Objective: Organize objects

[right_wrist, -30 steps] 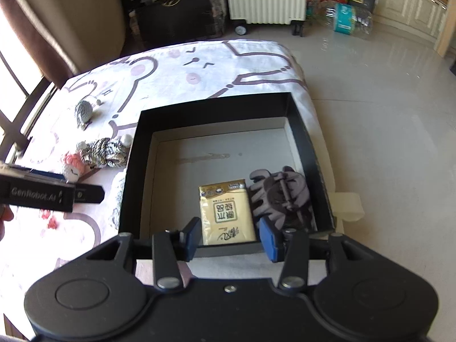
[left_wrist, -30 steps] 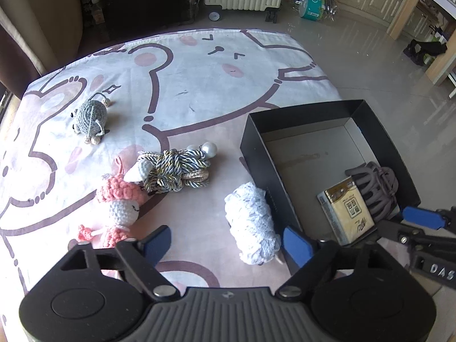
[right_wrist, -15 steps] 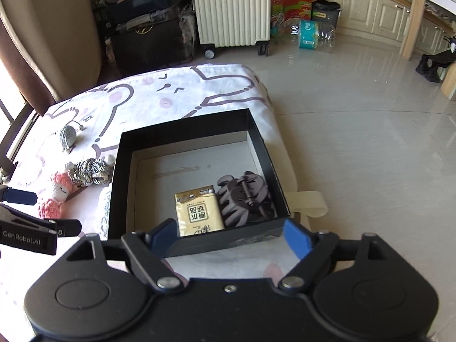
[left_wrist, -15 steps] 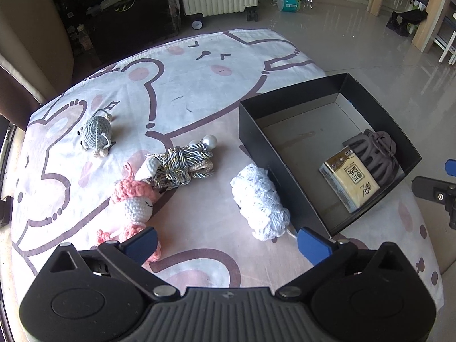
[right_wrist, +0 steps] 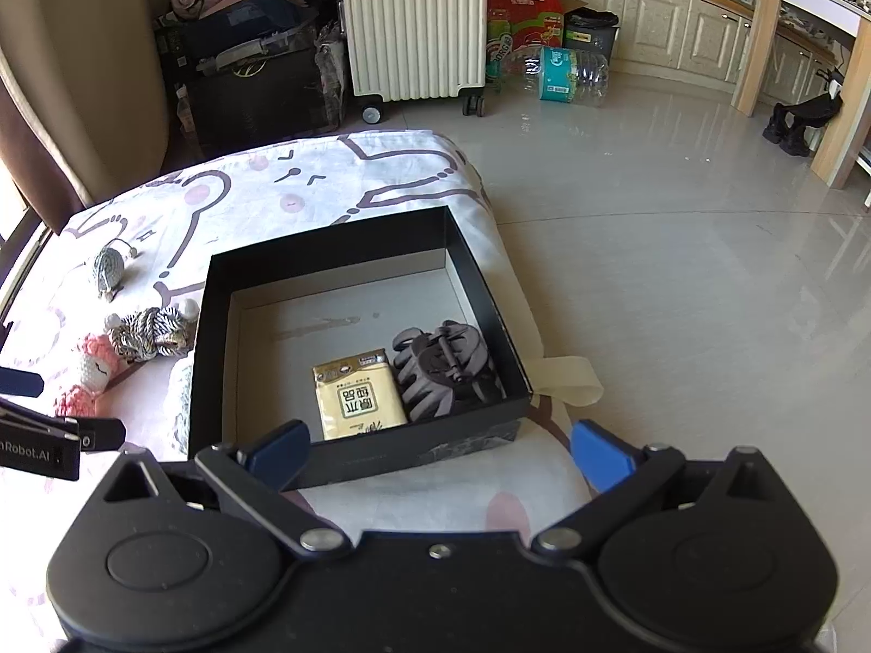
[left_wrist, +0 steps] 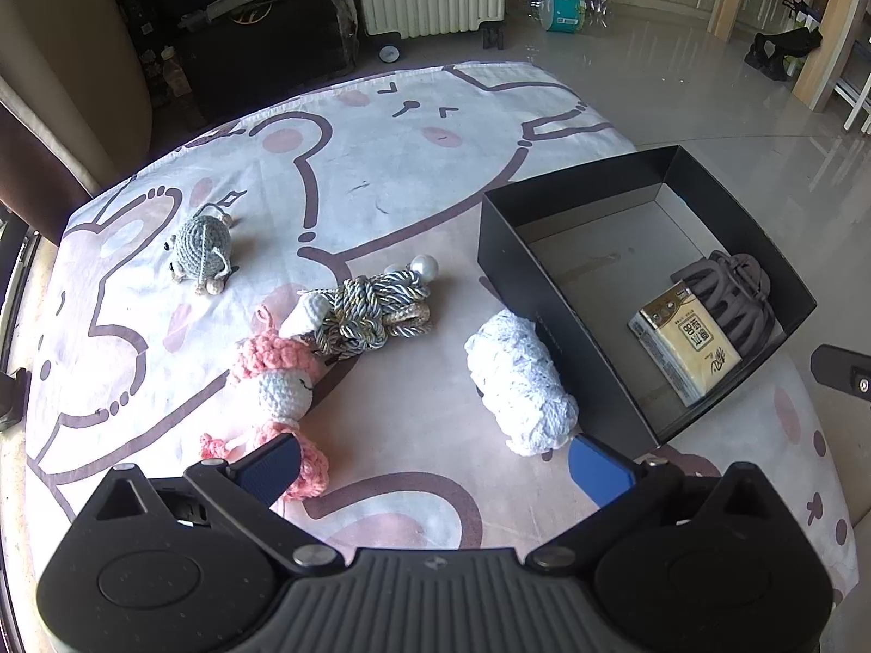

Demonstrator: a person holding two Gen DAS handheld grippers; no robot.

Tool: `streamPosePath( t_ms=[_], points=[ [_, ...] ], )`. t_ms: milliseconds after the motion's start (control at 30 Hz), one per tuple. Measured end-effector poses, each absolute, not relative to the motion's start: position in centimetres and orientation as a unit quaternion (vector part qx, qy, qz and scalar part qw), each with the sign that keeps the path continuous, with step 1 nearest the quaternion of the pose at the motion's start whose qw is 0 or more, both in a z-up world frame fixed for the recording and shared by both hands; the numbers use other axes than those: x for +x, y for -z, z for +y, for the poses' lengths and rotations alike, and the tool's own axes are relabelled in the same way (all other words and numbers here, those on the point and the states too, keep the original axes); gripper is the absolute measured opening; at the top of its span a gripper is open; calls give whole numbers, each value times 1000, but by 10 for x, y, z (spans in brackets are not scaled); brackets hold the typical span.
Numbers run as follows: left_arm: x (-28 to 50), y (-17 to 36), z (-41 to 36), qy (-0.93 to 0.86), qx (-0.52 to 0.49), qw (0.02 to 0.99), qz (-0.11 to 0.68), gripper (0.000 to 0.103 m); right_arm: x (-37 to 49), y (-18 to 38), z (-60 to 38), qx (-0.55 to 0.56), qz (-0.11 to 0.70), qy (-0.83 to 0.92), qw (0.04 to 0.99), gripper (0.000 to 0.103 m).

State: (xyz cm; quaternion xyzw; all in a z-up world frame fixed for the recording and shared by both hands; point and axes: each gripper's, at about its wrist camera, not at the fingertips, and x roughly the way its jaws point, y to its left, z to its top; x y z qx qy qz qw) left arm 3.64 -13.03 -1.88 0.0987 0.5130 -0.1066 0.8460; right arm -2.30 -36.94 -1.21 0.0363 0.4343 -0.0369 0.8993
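Both grippers, left (left_wrist: 433, 468) and right (right_wrist: 438, 449), tilt downward, jaws spread empty (right's just widened); black box (right_wrist: 356, 457) now sits farther off.

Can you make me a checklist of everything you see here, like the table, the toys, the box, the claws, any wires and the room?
Surface: table under a cartoon cloth, flat.
Job's things: black box holds a yellow tissue pack and a grey hair clip side by side. Outside it on the cloth: white knitted roll next to the box wall, pink doll, rope bundle, grey knitted mouse.
Clutter: nothing seen on the cloth beyond these.
Claws: left claw wide open, empty, above the cloth near the doll and roll; right claw has just been opening, nothing between its jaws, at the box's near wall.
Cables: nothing seen.
Surroundings: white suitcase, bottle pack on the floor, cabinets.
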Motion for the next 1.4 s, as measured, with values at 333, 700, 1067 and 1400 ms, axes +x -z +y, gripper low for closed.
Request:
streamPosePath(
  t_ms=[333,700,1067,1400],
  points=[
    [36,17,-127,108,92,857,496,103,-24,12,-367,36,432,43,900,103],
    [41,15,-114,100,76,858,497,103,-17,13,-360,28,431,36,901,103],
    [48,16,-82,73,53,862,499,103,3,10,-335,17,425,4,905,103],
    [48,15,-30,28,6,867,497,103,23,11,-297,4,423,-34,906,103]
  ],
)
